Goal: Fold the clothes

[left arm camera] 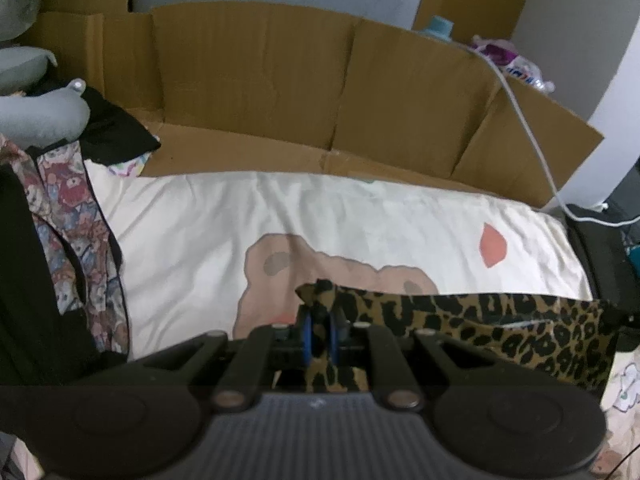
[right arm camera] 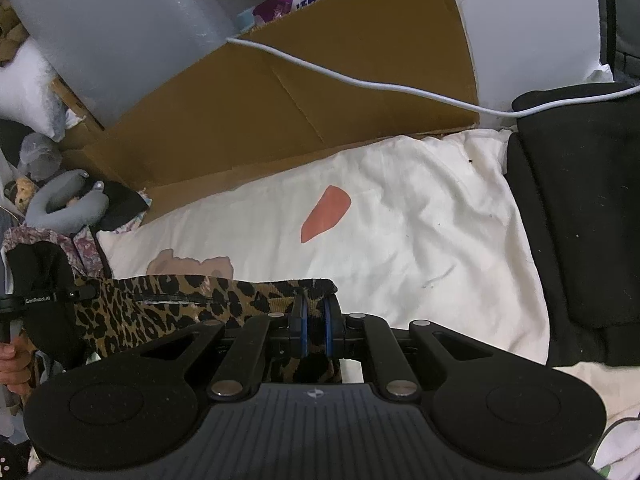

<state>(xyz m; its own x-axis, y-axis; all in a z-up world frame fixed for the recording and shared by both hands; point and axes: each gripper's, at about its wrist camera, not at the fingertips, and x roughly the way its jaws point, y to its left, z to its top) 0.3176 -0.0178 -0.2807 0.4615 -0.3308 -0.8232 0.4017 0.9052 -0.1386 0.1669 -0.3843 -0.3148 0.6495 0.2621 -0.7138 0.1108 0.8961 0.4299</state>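
Note:
A leopard-print garment (left arm camera: 500, 328) is stretched in the air between the two grippers, above a cream sheet (left arm camera: 192, 240) with a bear print. My left gripper (left arm camera: 320, 328) is shut on one corner of it, the cloth pinched between the blue pads. My right gripper (right arm camera: 315, 330) is shut on the other corner of the leopard-print garment (right arm camera: 168, 304). In the right wrist view the cloth runs left to the other gripper, where a hand (right arm camera: 12, 364) holds the handle at the frame's left edge.
Cardboard sheets (left arm camera: 260, 80) stand along the far side of the bed. A pile of patterned and black clothes (left arm camera: 68, 232) lies at the left with a grey neck pillow (left arm camera: 40, 120). A black garment (right arm camera: 576, 220) lies at the right. A white cable (right arm camera: 360, 80) crosses the cardboard.

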